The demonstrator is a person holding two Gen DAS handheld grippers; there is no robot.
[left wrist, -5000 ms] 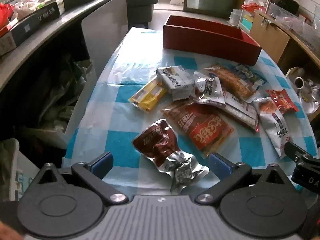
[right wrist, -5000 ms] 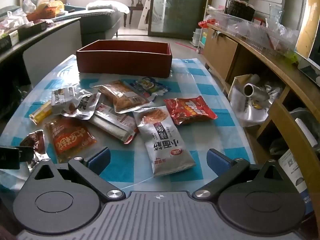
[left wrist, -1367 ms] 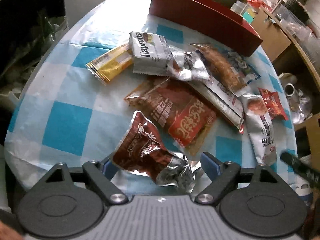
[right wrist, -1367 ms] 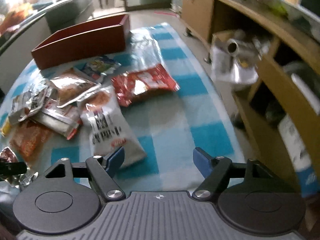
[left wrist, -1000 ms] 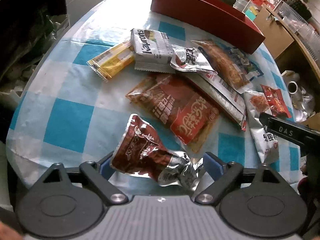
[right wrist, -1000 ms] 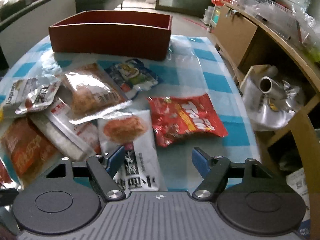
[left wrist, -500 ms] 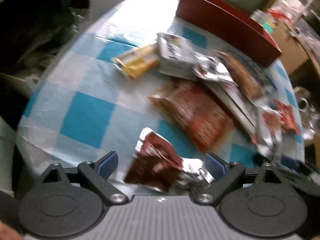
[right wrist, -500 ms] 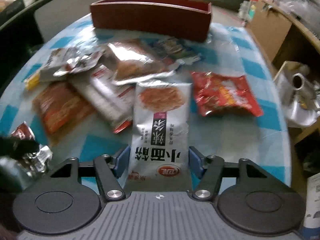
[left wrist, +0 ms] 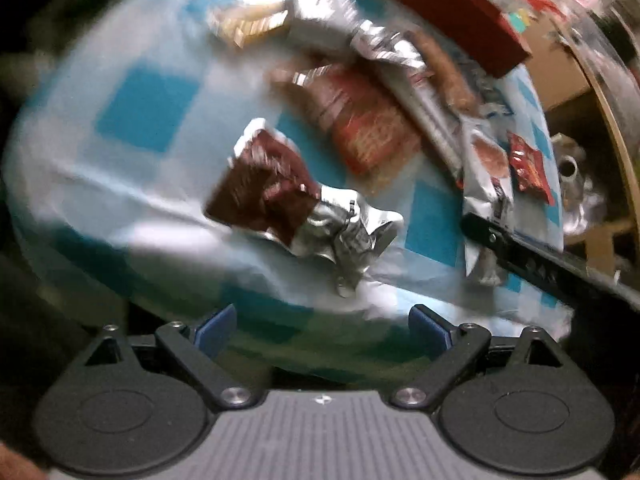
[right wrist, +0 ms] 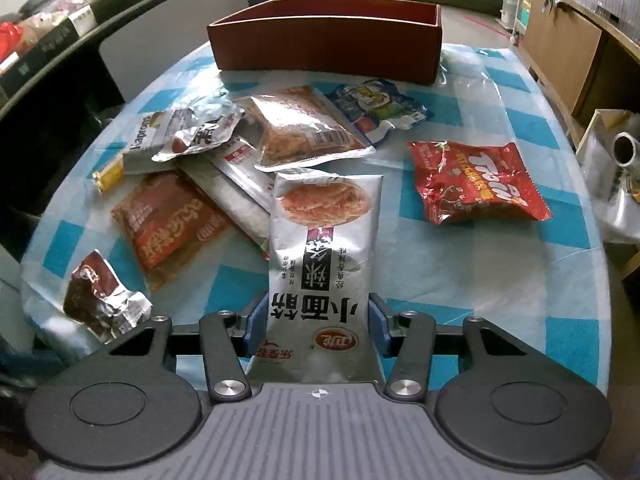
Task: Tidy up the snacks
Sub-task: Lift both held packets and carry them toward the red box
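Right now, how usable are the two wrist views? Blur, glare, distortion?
Left wrist view: heavy motion smear, the brown foil pouch and checked tablecloth streaked, print unreadable, blown-out glare at the top. Right wrist view: sharp, text legible on the silver noodle packet, mild glare on the clear-wrapped snack. Both show fisheye bending; the red box looks bowed.

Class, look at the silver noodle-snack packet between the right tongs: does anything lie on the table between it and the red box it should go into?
Yes. Between the silver packet and the red box lies a clear packet of brownish snack, with a blue packet beside it. Lifted over them, nothing visible blocks the box's open top.
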